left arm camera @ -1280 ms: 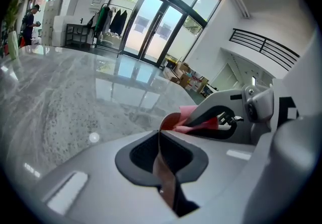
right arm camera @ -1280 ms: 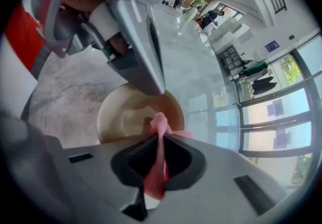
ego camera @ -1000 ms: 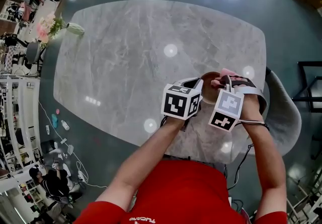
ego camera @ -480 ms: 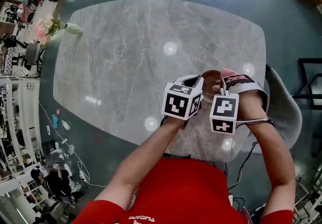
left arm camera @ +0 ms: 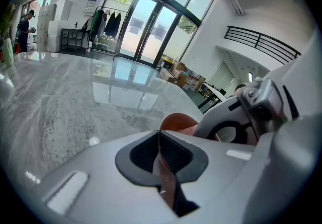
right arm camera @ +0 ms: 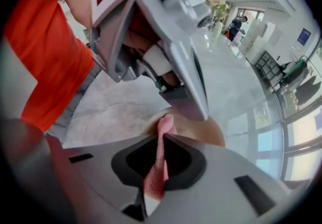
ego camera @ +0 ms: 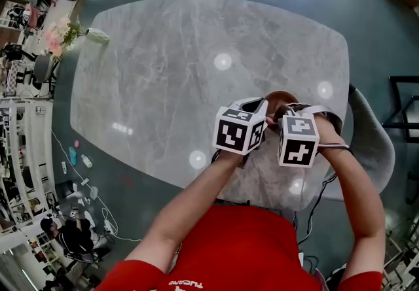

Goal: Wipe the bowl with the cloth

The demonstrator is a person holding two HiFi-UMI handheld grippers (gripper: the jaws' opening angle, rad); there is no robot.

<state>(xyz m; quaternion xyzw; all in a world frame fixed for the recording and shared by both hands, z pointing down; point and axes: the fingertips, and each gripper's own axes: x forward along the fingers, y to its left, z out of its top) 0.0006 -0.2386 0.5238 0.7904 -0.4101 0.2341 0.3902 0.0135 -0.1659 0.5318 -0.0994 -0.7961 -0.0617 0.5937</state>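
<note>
A small brown bowl point(ego camera: 277, 98) is held above the near right part of the grey marble table point(ego camera: 170, 67). My left gripper point(ego camera: 257, 113) is shut on the bowl's rim point(left arm camera: 163, 167), which shows as a thin brown wall between the pads; the rest of the bowl point(left arm camera: 178, 122) rises just beyond them. My right gripper point(ego camera: 287, 113) is shut on a pink cloth point(right arm camera: 157, 167), whose tip lies in the bowl's tan inside point(right arm camera: 204, 130). In the right gripper view the left gripper point(right arm camera: 166, 57) hangs close above the bowl. The head view hides the cloth behind the grippers.
A vase of flowers point(ego camera: 91, 36) stands at the table's far left corner. A grey chair point(ego camera: 374, 147) sits to the right of my arms. The table's near edge point(ego camera: 196, 188) runs just under my forearms.
My right gripper has swung in toward the bowl and turned, so the pink cloth seen above it earlier is now hidden in the head view. The left gripper and bowl barely moved.
</note>
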